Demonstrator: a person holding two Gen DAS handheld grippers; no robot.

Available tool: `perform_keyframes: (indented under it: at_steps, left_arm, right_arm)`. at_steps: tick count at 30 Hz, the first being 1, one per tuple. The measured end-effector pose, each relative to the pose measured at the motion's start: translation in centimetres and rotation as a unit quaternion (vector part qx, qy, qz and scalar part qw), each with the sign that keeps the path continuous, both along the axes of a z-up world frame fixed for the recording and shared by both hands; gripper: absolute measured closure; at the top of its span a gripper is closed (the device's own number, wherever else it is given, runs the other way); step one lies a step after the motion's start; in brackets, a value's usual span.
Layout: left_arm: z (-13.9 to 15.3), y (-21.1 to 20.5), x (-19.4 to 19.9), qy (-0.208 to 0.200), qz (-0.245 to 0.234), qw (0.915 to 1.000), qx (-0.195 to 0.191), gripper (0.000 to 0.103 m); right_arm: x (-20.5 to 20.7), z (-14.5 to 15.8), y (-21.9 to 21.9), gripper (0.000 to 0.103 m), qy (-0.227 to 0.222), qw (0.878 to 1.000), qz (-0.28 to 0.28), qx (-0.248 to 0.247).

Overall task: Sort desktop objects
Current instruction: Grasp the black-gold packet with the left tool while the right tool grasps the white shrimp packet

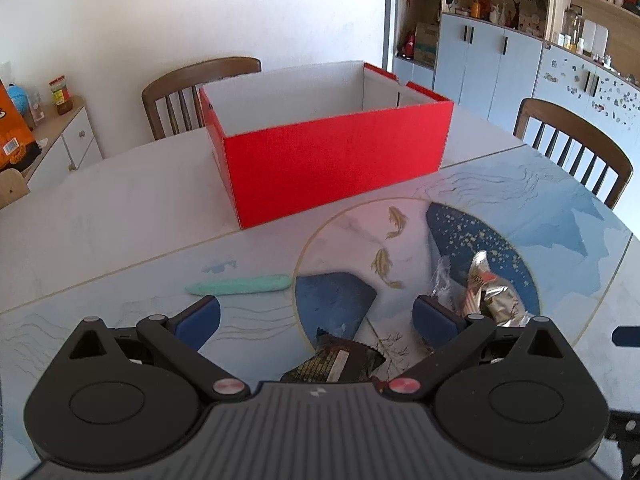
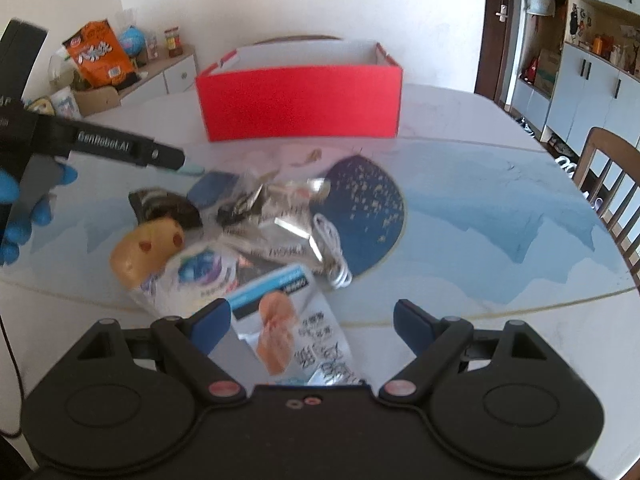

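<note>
An open red box (image 1: pixel 332 160) (image 2: pixel 300 102) with white inside stands at the back of the table. My left gripper (image 1: pixel 316 320) is open above a dark snack wrapper (image 1: pixel 336 364); a silver foil packet (image 1: pixel 492 292) lies by its right finger, a mint-green strip (image 1: pixel 240 285) ahead on the left. My right gripper (image 2: pixel 312 320) is open over a white and blue packet (image 2: pixel 288 320). Beyond it lie a blue-printed pouch (image 2: pixel 192 276), a yellow plush toy (image 2: pixel 148 248), crumpled foil (image 2: pixel 280 216) and a white cable (image 2: pixel 332 252). The left gripper (image 2: pixel 168 158) shows at the left, held by a blue-gloved hand (image 2: pixel 24 208).
Wooden chairs stand behind the box (image 1: pixel 192 88) and at the table's right side (image 1: pixel 576 144) (image 2: pixel 612 184). A low cabinet (image 2: pixel 132 76) with snack bags is at the back left, tall cupboards (image 1: pixel 520 52) at the right. The table edge (image 2: pixel 520 300) curves in front of me.
</note>
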State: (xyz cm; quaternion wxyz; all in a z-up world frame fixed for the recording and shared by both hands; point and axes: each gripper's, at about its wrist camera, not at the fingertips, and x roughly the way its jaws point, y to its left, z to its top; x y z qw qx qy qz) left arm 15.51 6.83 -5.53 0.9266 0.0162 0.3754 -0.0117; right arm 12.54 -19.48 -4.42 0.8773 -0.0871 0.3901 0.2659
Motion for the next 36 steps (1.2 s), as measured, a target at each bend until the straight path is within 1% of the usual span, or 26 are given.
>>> perform_keyframes:
  at_steps: [4,7,14,19,21,22,25,26,28,30,33,36]
  left_arm:
    - [-0.5,0.0,0.0,-0.002,-0.008,1.0000,-0.001,0.000]
    - [-0.9,0.0,0.0,0.001,-0.011,0.9999,-0.005,0.000]
    - [-2.0,0.5,0.3,0.018,-0.007,0.9998,-0.011,0.000]
    - [-2.3,0.6,0.4,0.022,-0.010,0.9996,-0.017,0.001]
    - [-2.3,0.6,0.4,0.023,-0.018,0.9993,-0.022,0.001]
    - [-2.3,0.6,0.5,0.026,-0.023,0.9991,-0.025,0.001]
    - [-2.7,0.6,0.9,0.044,-0.034,0.9978,-0.035,0.001]
    - [-2.9,0.7,1.1,0.049,-0.038,0.9973,-0.039,0.001]
    - [-3.3,0.8,1.2,0.057,-0.039,0.9969,-0.037,0.001]
    - [-3.7,1.0,1.3,0.064,-0.038,0.9966,-0.037,0.003]
    - [-4.0,1.3,1.6,0.073,-0.034,0.9957,-0.046,0.008]
    - [-4.3,1.4,1.8,0.079,-0.036,0.9951,-0.047,0.018]
  right_arm:
    - [-0.6,-1.2,0.9,0.014,-0.005,0.999,0.030,-0.019]
    - [-0.6,-2.0,1.4,0.014,-0.003,0.999,0.043,-0.029]
    - [0.3,-3.4,1.9,0.016,0.005,0.998,0.047,-0.043]
    - [1.0,-3.7,2.2,0.016,0.003,0.998,0.050,-0.032]
    - [1.5,-3.7,2.2,0.017,0.003,0.999,0.040,-0.028]
    - [1.7,-3.6,2.1,0.019,0.003,0.999,0.035,-0.026]
    - [2.1,-3.3,1.7,0.033,0.002,0.999,0.028,-0.024]
    - [2.2,-3.3,1.7,0.035,0.002,0.999,0.028,-0.025]
    - [2.3,-3.3,1.7,0.035,0.002,0.999,0.032,-0.026]
    - [2.2,-3.3,1.7,0.035,0.001,0.999,0.032,-0.026]
    - [2.2,-3.3,1.7,0.035,0.000,0.999,0.030,-0.025]
    - [2.2,-3.4,1.7,0.035,-0.001,0.999,0.031,-0.025]
